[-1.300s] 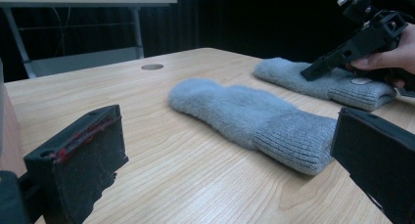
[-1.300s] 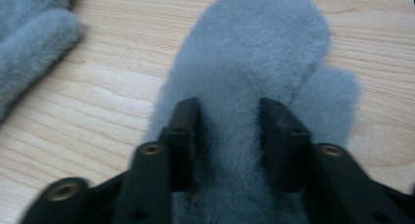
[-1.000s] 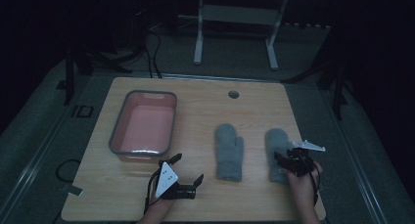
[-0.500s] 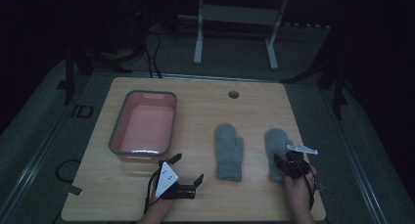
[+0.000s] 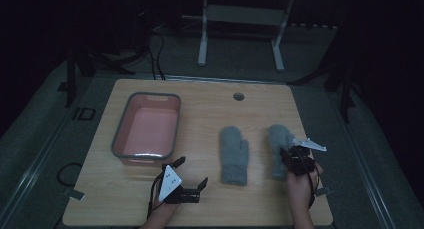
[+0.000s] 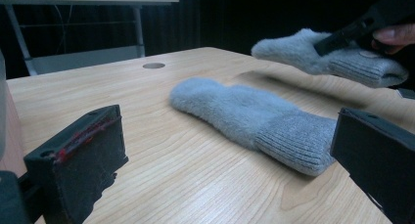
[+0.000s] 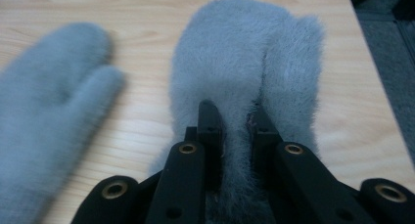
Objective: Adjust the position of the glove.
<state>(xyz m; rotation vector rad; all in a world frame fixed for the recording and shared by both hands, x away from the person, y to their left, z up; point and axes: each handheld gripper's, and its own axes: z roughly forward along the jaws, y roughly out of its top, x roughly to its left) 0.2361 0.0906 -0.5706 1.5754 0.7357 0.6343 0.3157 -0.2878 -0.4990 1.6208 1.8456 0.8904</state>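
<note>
A person's right gripper pinches a fold of the right mitten near its ribbed cuff, its jaws having just been closing on the fleece; in the left gripper view that mitten hangs clear of the wooden table, cuff end highest; the left mitten lies flat and untouched just beside it, thumb toward its partner; the left gripper rests near the table's front edge, jaws wide apart and holding nothing; the pink tub with its grey rim stands empty to the left, well apart from both mittens; judging by the layout, the first pick-up is made and, if the tub is the goal, the carry across and the whole second mitten remain; both mittens are soft grey fleece, fuzzy and rounded, with knitted cuffs; the tub is smooth, rectangular plastic.
</note>
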